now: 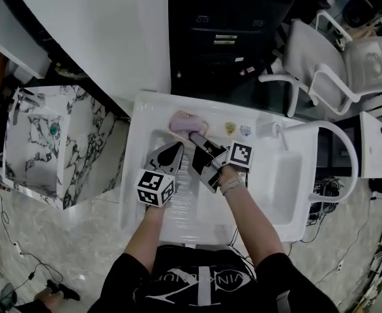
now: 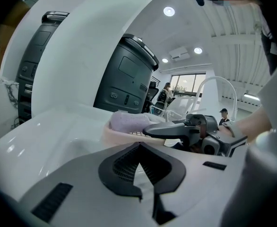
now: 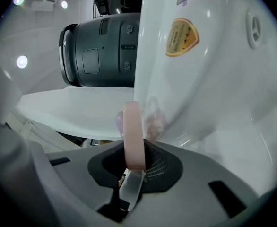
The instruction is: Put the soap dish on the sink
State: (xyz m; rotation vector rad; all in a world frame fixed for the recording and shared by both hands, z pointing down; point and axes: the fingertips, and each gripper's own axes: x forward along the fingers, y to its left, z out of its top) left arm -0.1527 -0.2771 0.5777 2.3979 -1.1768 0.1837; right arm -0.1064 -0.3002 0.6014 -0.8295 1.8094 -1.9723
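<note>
White sink [image 1: 143, 119] | soap dish [image 1: 186, 121] at back rim, pinched in right gripper [image 1: 193, 136] | left gripper [image 1: 176, 147] closed, empty

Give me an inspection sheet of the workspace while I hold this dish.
Surface: white sink.
Job's things: pink dish at the sink's back rim, with a lilac bar on it.
Clutter: stickers on the rim; tap at right.
Grippers: right tongs shut on the dish's rim; left tongs shut, empty.
Cables: loose on the floor, both sides.
Surroundings: marble cabinet, chairs.
</note>
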